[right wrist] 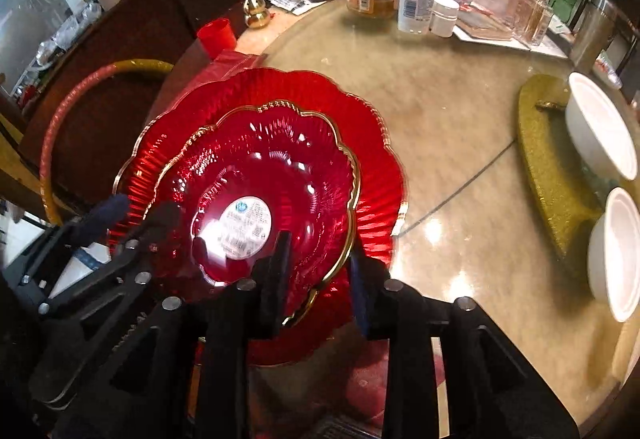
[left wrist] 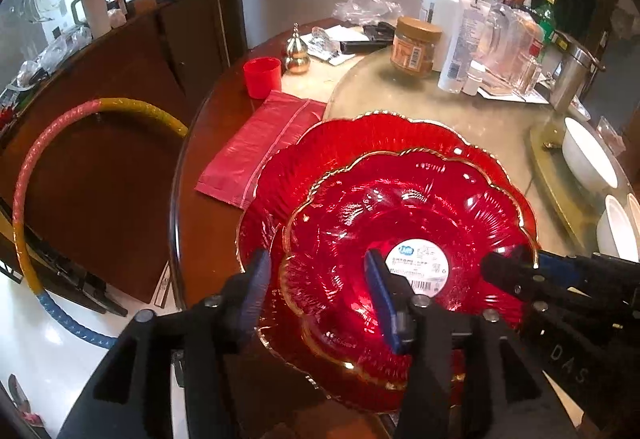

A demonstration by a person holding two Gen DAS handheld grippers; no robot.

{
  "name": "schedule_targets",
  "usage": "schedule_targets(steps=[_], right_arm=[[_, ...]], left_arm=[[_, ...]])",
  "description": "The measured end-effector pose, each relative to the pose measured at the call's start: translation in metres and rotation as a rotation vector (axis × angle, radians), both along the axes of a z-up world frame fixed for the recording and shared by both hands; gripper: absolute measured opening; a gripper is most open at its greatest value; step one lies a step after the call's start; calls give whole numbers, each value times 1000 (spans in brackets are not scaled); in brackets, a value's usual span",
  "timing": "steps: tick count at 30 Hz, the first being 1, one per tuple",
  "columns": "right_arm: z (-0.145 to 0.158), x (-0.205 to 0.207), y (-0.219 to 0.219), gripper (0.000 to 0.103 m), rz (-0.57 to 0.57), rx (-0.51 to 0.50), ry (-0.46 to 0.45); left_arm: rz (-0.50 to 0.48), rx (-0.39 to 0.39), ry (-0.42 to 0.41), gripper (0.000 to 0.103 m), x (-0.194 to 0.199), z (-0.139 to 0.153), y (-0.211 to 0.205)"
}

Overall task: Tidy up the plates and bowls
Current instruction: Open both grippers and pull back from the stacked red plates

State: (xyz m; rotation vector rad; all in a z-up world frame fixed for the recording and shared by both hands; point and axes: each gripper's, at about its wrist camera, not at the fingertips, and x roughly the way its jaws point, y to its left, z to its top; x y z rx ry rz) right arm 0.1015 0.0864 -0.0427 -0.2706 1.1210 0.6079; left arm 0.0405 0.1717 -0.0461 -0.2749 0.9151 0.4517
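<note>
Small red bowl (right wrist: 264,175) nested in large red plate (right wrist: 372,179) on the surface (right wrist: 460,143), right gripper (right wrist: 320,259) jaws astride the bowl's near rim, not pressing, two white bowls (right wrist: 600,135) well apart at right

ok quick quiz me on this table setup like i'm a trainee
1. True or false: the small red dish sits on top of the large red plate.
2. What is at the small dish's centre? A) white label B) spoon C) lemon
3. Fill in: the two white bowls stand on a ____ tray.
Key: 1 true; 2 A; 3 gold.
</note>
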Motion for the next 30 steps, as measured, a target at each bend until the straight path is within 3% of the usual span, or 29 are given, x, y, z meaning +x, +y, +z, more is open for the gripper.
schedule_targets(steps=[3,5,6,11,13,15,17,19,21,24,27,30], right_arm=[[10,-1,-4,32,-10,15,-30],[16,0,-8,49,-21,35,-48],[20,-1,-11,52,-27,52,-60],[38,-8,-30,53,-54,179,-119],[46,-13,-38,53,-71,248,-154],[55,-21,-53,60,-102,339,-210],[60,-29,-72,82,-141,440,-280],[59,-38,-89,83,-153,511,-344],[53,-41,-98,83,-159,483,-361],[38,-38,-120,83,-195,446,-299],[26,-32,-153,83,-271,477,-168],[25,-30,-197,83,-376,543,-129]], left_arm=[[15,4,-34,59,-3,6,2],[29,11,-58,71,-6,10,4],[41,16,-73,73,-9,13,6],[85,32,-144,77,-19,26,11],[105,45,-201,81,-27,33,11],[113,73,-283,82,-36,44,7],[93,103,-340,85,-41,52,2],[36,144,-428,86,-46,59,-11],[-50,208,-458,91,-44,61,-32],[-139,248,-440,97,-36,56,-55],[-229,153,-389,98,-22,50,-68],[-330,66,-318,98,-7,47,-86]])
